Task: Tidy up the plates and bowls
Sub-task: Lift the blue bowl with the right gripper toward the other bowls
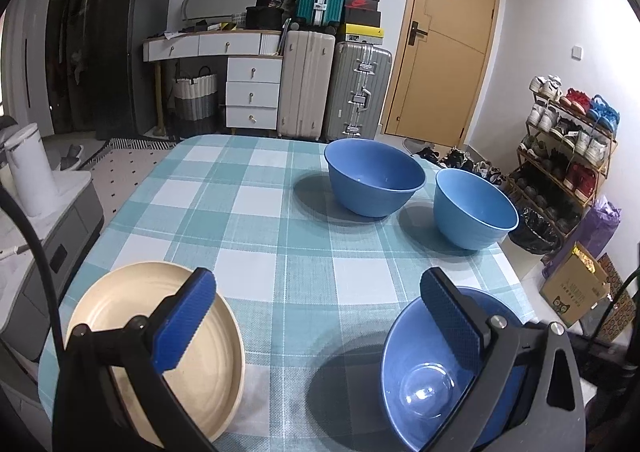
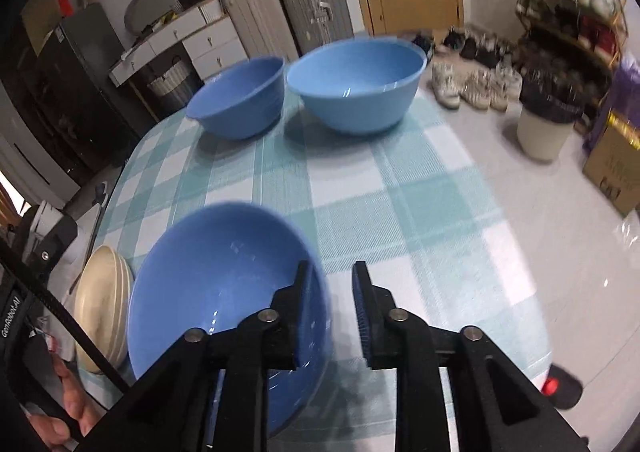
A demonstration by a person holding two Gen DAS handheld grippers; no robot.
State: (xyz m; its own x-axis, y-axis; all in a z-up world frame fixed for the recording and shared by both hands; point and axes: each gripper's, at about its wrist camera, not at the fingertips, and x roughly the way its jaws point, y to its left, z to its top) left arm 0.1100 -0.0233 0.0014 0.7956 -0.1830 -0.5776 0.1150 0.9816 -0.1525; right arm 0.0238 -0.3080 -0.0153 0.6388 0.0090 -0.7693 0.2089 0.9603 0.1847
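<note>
Right wrist view: my right tongs (image 2: 332, 304) straddle the near bowl's (image 2: 224, 292) rim, parted a little.

On the checked desk (image 1: 280, 252) two more blue bowls sit side by side at the far end, a darker one (image 1: 374, 181) and a lighter one (image 1: 474, 207), close but apart. The near bowl stands at my right front edge, a cream plate (image 1: 188, 352) at my left front. One right pad is inside the wall, the other outside, neither clearly pressing. My left tongs (image 1: 316, 324) hang wide, gripping nothing.
</note>
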